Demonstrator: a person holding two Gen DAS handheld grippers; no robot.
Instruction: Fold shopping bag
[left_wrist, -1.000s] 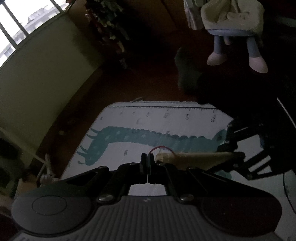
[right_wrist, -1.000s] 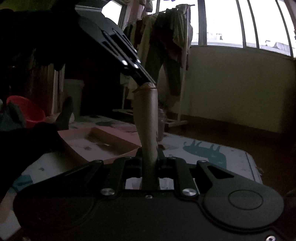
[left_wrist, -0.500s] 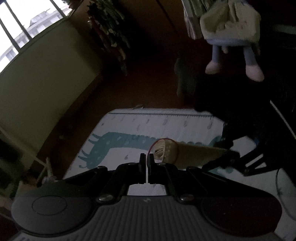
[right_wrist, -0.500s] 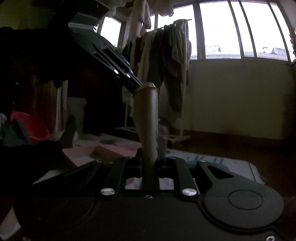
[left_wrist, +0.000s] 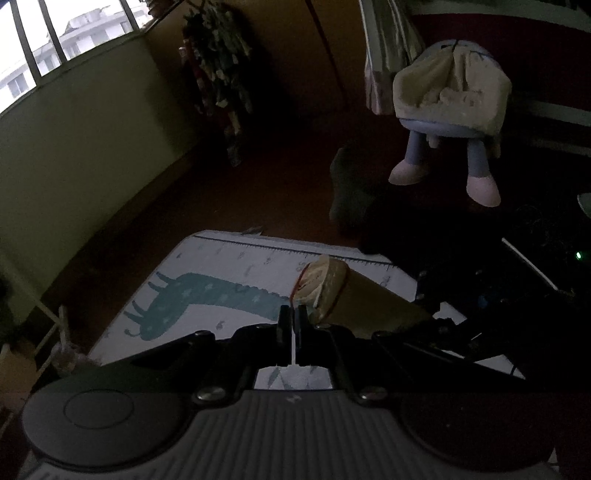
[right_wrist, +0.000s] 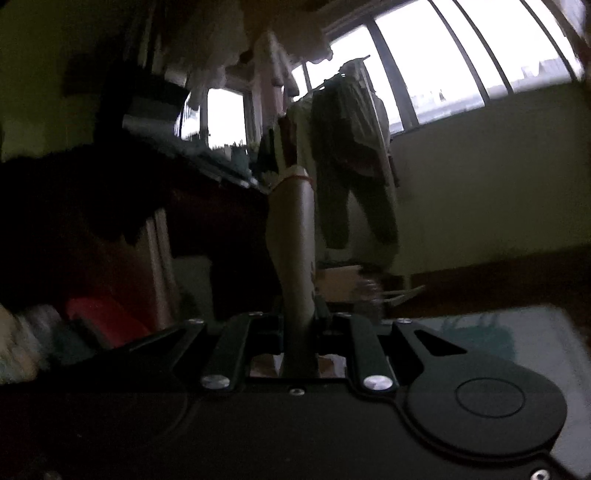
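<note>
The shopping bag is rolled into a tan tube (left_wrist: 373, 306) and held above the play mat. My right gripper (right_wrist: 298, 318) is shut on the tube's lower part (right_wrist: 293, 243), which stands up between its fingers. That gripper is a dark shape (left_wrist: 447, 326) at the right in the left wrist view. A thin red rubber band (left_wrist: 332, 291) loops round the tube's far end, also visible as a red ring (right_wrist: 295, 179) at the top. My left gripper (left_wrist: 293, 318) is shut, pinching the band right beside that end. Dim light hides finer detail.
A white play mat with a teal dinosaur (left_wrist: 221, 291) lies below on a dark floor. A small stool draped with cloth (left_wrist: 450, 107) stands beyond, near a plant rack (left_wrist: 218, 74). Clothes on a rack (right_wrist: 351, 155) hang by the window; something red (right_wrist: 99, 317) sits low at the left.
The tube's banded end swung up and toward the left wrist camera, with the red band now round it. The right gripper tilted upward and rolled. The left gripper rose a little, staying shut.
</note>
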